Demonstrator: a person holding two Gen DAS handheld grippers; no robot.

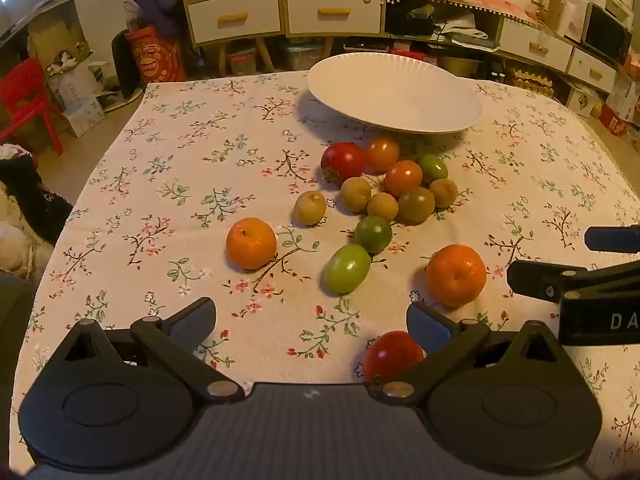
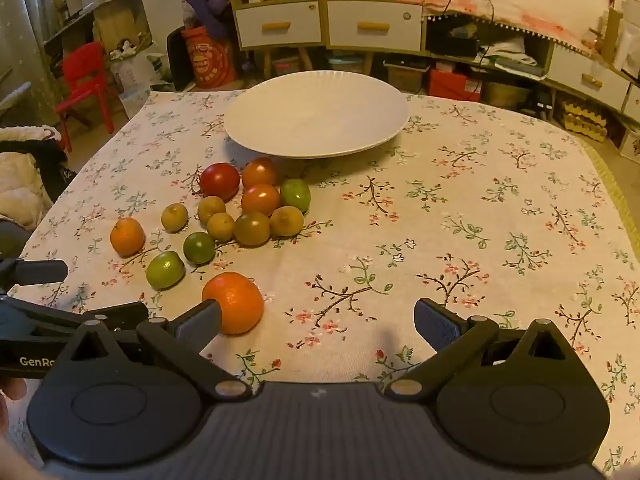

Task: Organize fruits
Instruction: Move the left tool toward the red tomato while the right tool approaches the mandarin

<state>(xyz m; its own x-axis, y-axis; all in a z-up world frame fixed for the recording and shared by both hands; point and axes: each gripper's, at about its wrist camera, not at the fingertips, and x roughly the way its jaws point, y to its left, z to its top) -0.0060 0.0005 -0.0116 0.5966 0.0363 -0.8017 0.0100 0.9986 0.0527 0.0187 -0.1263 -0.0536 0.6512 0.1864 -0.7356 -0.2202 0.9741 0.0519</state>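
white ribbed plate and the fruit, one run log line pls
white ribbed plate: empty | fruit: all on floral tablecloth | left gripper: open | right gripper: open

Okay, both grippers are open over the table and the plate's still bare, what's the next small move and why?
Probably ease the right gripper left and down so its open jaws straddle the nearest orange, then close. That orange lies just beside its left finger, apart from the other fruit, and the white plate holds nothing yet, so any fruit can start.
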